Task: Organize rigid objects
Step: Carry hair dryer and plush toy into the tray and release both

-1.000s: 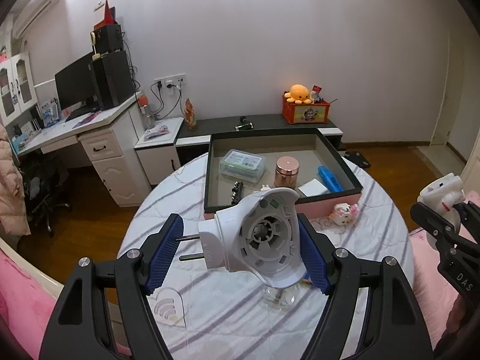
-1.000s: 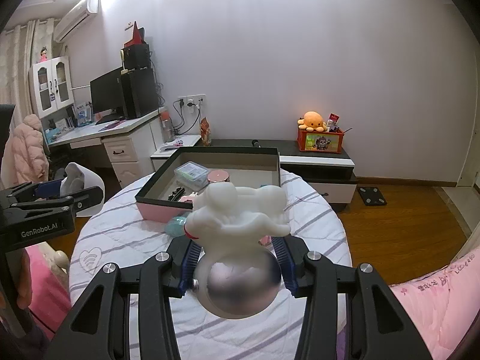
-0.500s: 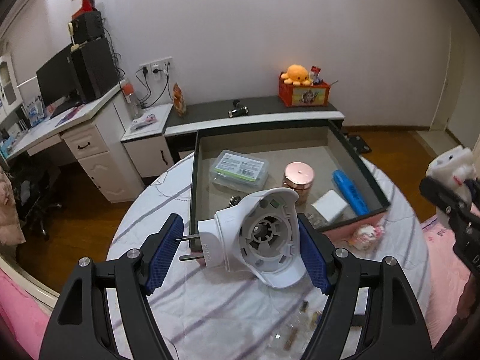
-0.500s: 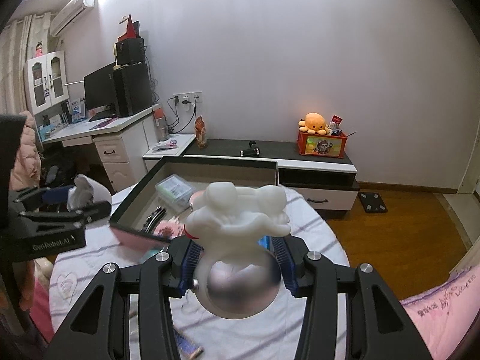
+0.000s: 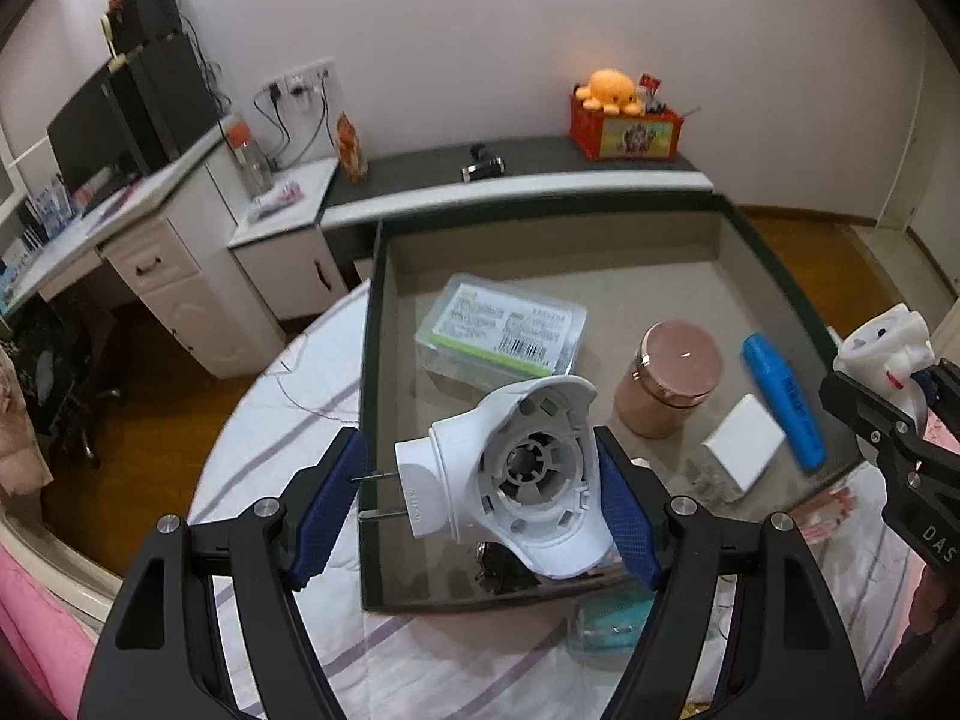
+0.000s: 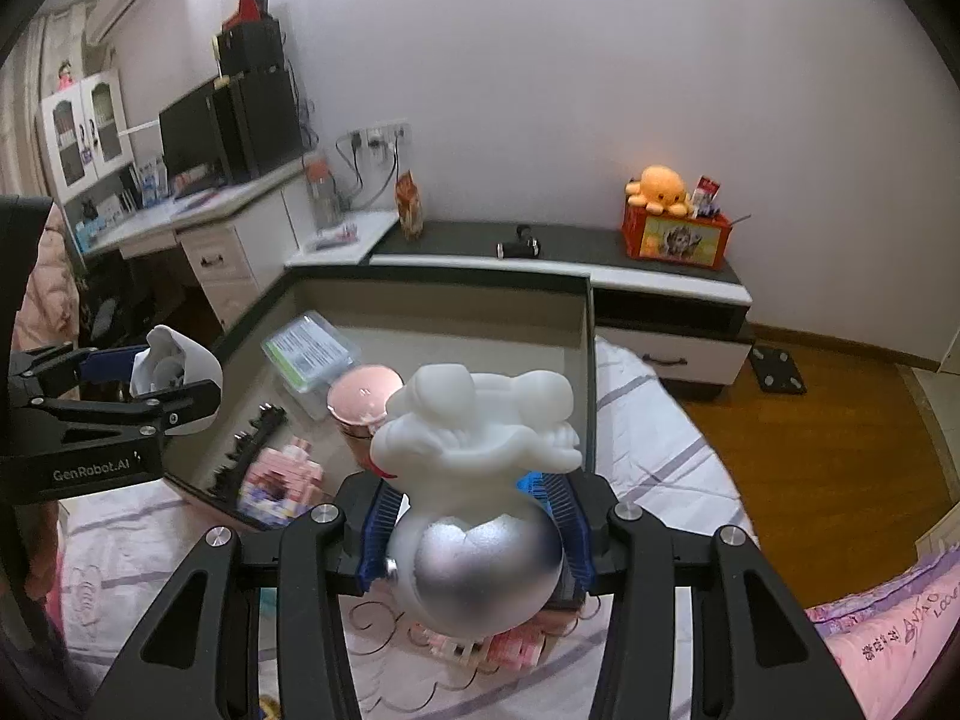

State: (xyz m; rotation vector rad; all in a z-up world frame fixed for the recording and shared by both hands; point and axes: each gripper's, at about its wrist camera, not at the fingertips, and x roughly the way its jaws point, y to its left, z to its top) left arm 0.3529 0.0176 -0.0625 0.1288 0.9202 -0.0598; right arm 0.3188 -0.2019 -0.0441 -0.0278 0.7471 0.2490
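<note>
Both grippers have advanced over the dark-rimmed tray since the earlier frames, which showed it farther ahead.

Left wrist view: the left gripper (image 5: 480, 510) has its fingers clenched on a white plug-in device (image 5: 516, 474), prongs pointing at the left pad, held above the tray (image 5: 369, 360) near its front left corner. Inside lie a clear plastic box (image 5: 501, 330), a copper-lidded jar (image 5: 669, 387), a blue marker (image 5: 783, 399) and a white block (image 5: 744, 450). The far half of the tray floor is bare.

Right wrist view: the right gripper (image 6: 474, 525) has its fingers clenched on a white figurine on a silver ball (image 6: 474, 480), above the tray's front right part. A black comb (image 6: 246, 444) lies along the tray's near-left wall. The striped worktop (image 6: 654, 438) is open to the right.
</note>
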